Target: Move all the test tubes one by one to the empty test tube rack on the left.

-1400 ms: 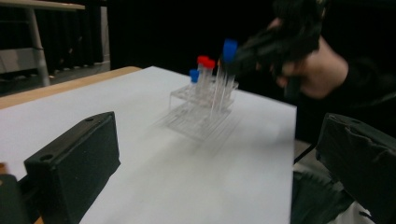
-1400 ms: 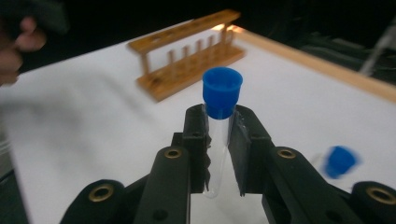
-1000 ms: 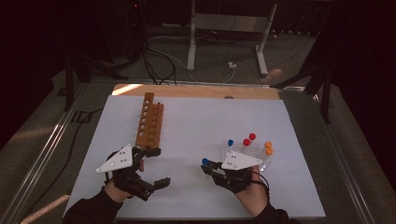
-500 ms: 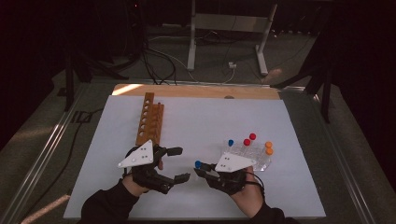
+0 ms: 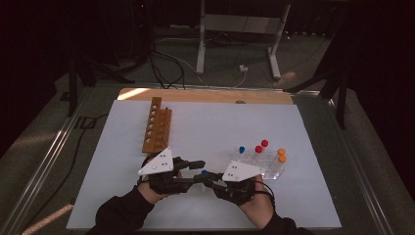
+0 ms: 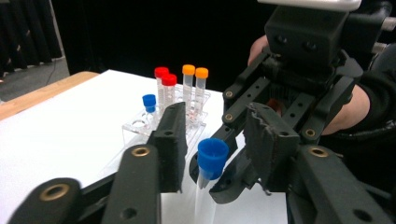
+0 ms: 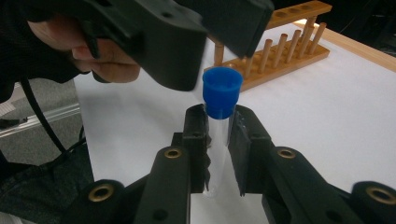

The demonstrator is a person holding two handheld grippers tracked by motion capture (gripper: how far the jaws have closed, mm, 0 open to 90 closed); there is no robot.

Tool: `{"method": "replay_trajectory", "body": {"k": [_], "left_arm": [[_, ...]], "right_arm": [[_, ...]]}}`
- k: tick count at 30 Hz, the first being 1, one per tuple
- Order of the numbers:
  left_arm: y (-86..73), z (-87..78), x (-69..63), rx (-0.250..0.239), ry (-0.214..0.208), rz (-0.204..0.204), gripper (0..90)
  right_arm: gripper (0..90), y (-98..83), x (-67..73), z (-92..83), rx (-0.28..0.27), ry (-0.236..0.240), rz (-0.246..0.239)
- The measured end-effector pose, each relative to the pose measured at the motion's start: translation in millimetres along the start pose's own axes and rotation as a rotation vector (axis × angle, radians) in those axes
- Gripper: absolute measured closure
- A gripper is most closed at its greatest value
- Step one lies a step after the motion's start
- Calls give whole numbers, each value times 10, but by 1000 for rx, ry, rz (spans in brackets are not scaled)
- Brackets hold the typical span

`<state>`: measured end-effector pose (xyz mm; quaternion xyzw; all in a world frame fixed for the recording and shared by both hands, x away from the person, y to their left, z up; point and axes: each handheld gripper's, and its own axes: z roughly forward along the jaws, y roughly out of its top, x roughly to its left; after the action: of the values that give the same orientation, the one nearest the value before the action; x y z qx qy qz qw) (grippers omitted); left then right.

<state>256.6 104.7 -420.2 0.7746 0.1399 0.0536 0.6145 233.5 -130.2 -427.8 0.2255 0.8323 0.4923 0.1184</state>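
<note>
Right gripper view: a clear plastic tube with a blue screw cap (image 7: pixel 220 122) is seen clamped upright between the jaws of the right gripper (image 7: pixel 217 140), the pads pressed on its body just below the cap. Above and around the cap the left gripper (image 7: pixel 201 51) is seen, its two jaws set either side of the cap. In the left gripper view the left gripper (image 6: pixel 212 147) is seen with its jaws partly closed; they have just been closing, with the blue cap between them but gaps left on both sides, so nothing is gripped by them yet. In the high view the tube (image 5: pixel 204 173) is held low over the white worktop (image 5: pixel 220 122), between the brown wooden peg rack (image 5: pixel 157 124) and the clear plastic stand (image 5: pixel 264 164) with its red-, orange- and blue-capped tubes.

Several faults can be judged possible from here. If the left jaws are closed off-centre, the cap would be pushed sideways and the tube levered within the right pads, so that it is tilted or slips. If the cap alone is pinched and pulled, it might be twisted loose. Should the right jaws be released before a firm hold is taken, the smooth tube would be dropped onto the worktop and could roll. The two grippers are also close enough that their jaws might be knocked together.
</note>
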Motion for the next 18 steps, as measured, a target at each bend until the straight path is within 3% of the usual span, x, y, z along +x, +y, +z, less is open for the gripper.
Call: {"method": "replay_trajectory", "body": {"k": [8,14,18], "left_arm": [[-19,26,16,14,2,8,759],[-21,41,5,25,10,27,759],[-38,64,-19,38,12,43,710]], "right_arm": [[775,-3,6,10,2,0,-2],[775,-9,0,15,5,-1,1],[775,-9,-1,17,5,-4,2]]}}
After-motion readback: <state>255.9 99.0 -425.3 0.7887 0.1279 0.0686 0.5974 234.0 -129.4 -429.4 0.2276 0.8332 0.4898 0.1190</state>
